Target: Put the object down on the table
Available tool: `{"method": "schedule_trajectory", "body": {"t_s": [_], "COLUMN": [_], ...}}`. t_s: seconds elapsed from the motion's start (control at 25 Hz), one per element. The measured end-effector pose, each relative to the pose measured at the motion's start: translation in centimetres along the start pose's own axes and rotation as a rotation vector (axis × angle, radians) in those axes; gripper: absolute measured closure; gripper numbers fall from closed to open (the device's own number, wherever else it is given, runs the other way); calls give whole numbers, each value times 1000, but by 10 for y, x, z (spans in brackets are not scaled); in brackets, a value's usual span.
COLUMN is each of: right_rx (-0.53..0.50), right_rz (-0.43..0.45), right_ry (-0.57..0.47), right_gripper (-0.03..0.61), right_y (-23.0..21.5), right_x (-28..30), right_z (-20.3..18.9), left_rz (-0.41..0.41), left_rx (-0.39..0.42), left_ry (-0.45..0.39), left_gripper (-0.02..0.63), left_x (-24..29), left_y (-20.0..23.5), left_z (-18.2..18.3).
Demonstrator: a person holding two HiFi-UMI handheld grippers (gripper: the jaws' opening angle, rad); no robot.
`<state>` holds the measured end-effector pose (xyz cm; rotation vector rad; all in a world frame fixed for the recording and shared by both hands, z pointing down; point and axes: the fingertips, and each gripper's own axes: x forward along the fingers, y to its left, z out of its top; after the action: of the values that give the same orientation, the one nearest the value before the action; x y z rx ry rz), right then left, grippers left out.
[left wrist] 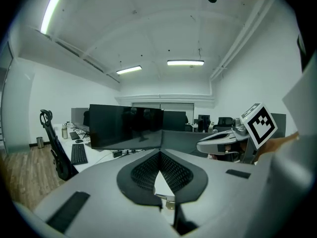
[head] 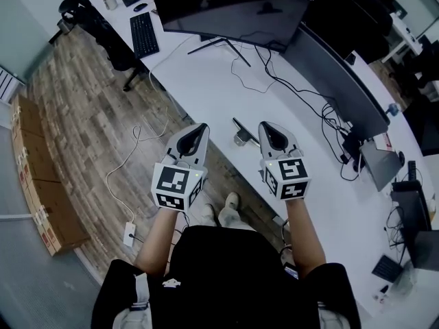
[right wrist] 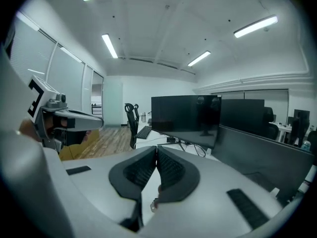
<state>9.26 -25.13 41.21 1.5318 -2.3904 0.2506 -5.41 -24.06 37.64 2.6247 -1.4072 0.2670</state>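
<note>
Nearest to us, the person's forearms held out the grey two-jaw left gripper [head: 202,126] and the matching right gripper [head: 263,125], each backed by a white cube with black square markers [head: 178,184]. In its own view the left gripper [left wrist: 159,153] had its ribbed black pads pressed together at the tips with nothing between them. The right gripper [right wrist: 156,148] was likewise closed and empty. Just beyond and between the two tips, a small grey object with a thin black rod at its side [head: 240,139] lay near the front edge of the white table [head: 206,81]. We judged it to be the task's thing, already set down, though it was too small to identify. The risk we saw was a closed gripper brushing it on the way forward or back. It sat so near the edge that a nudge could push it off onto the wood-plank floor [head: 82,129]. Farther back, loose black cables [head: 302,91] could snag a jaw. Beyond them stood curved black monitors [head: 233,9], a black keyboard [head: 144,33] and a black office chair [head: 103,33]. We could read no brand or text. The cubes carried only patterns, and the red print on the cardboard boxes [head: 34,177] was too small.
</note>
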Motion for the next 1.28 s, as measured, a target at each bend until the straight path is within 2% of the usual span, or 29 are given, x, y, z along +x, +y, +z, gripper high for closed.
{"method": "schedule_trajectory", "body": {"t_s": [0.76,1.28], "right_rx": [-59,-56], "right_rz": [-28,-43], "right_ry": [-186,-267], "right_gripper": [554,554], "right_y": [10,12], "right_x": [-45,-60], "right_z": [83,106], "left_rz": [2,8], "left_rx": [82,73], "left_ry": [-179,-228], "left_gripper": [601,601], "left_x": [-24,-28], "left_y": [-15,-12], "left_z": [83,99]}}
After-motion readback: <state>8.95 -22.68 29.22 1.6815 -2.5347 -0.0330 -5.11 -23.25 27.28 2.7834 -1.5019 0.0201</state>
